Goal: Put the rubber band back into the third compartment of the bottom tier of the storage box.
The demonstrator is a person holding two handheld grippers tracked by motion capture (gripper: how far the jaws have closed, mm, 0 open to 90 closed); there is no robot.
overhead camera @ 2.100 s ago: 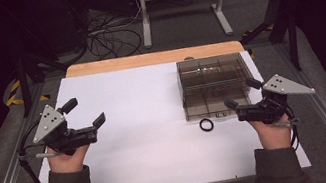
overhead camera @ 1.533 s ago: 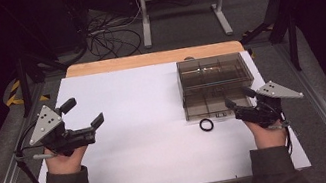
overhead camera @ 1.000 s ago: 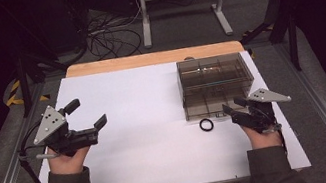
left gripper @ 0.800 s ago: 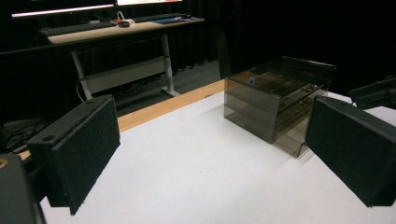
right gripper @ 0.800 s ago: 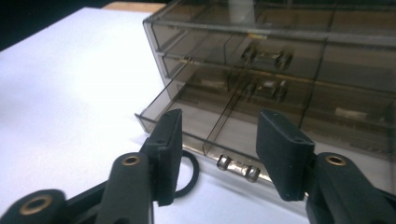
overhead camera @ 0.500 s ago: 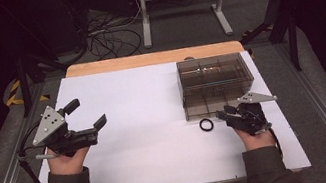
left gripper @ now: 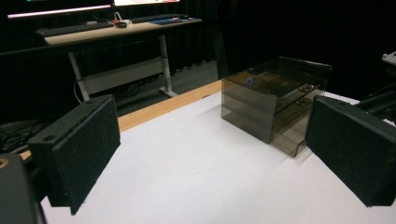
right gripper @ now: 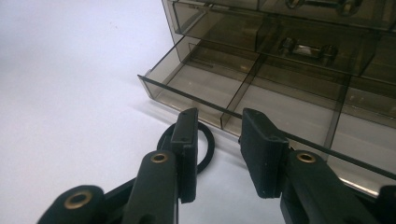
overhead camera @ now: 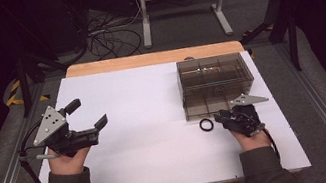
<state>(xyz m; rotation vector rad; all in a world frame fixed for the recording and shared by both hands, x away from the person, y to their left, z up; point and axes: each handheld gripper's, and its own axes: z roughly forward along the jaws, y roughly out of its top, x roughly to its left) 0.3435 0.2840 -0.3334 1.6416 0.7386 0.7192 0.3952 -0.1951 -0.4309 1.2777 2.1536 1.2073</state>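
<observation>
A black rubber ring lies flat on the white table, just in front of a smoky clear drawer box. The box's bottom drawer is pulled out a little. My right gripper sits low at the ring's right side. In the right gripper view its jaws have just been closing and still stand apart. The left jaw covers part of the ring; the ring's near edge shows in the gap and no pad presses on it. My left gripper hovers open at the left, its pads wide apart and empty.
The white table top has a wooden strip along its far edge. The drawer box holds small metal parts in its upper drawers. Beyond the table stand a desk frame and cables on the floor.
My right gripper has moved left and down to the ring, and its jaws have narrowed. The left gripper has stayed where it was.
</observation>
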